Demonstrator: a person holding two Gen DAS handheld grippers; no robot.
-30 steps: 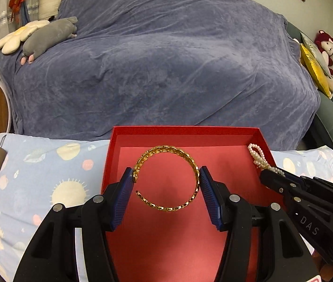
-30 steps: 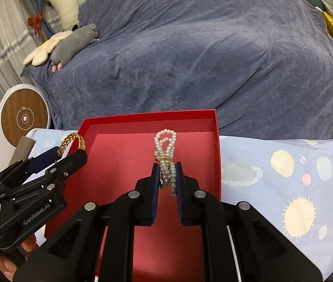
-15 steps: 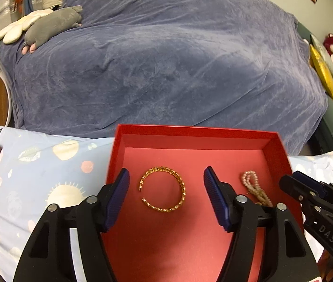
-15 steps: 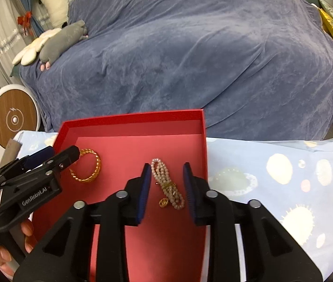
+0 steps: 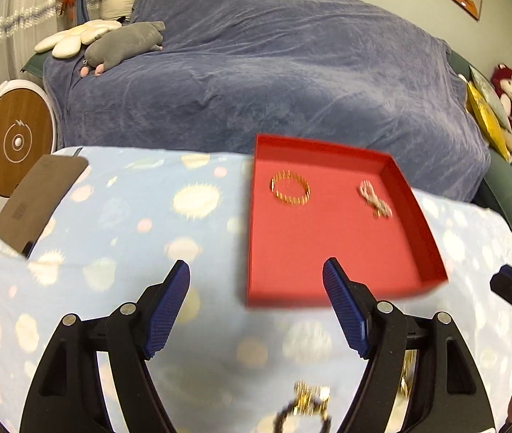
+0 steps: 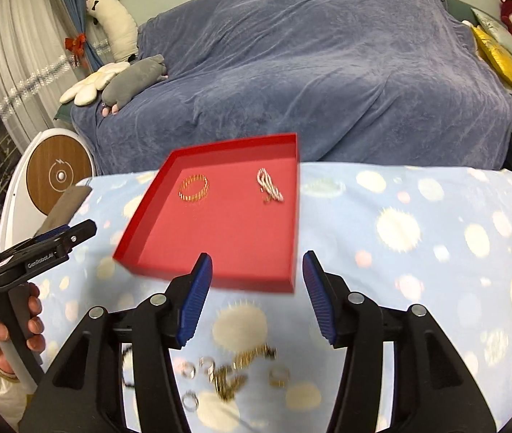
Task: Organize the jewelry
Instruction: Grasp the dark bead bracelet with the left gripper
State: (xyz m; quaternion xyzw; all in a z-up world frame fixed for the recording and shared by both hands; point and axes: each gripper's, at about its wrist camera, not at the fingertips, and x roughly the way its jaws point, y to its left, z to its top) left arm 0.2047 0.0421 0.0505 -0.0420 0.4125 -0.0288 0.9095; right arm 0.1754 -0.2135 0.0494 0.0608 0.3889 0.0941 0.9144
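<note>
Blurred by motion: loose rings and chains [image 6: 234, 371], lying on patterned blanket [image 6: 418, 238] near red tray [image 6: 220, 238]. Held above blanket, short of tray: left gripper [image 5: 256, 306], right gripper [image 6: 257, 296]. Both spread wide, empty. Inside tray, well apart: gold bracelet [image 6: 193, 188], pearl strand [image 6: 269, 190].

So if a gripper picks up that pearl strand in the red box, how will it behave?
The pearl strand lies doubled in loose loops, so it will probably droop limply. The round beads may slip between the pads. It looks light.
</note>
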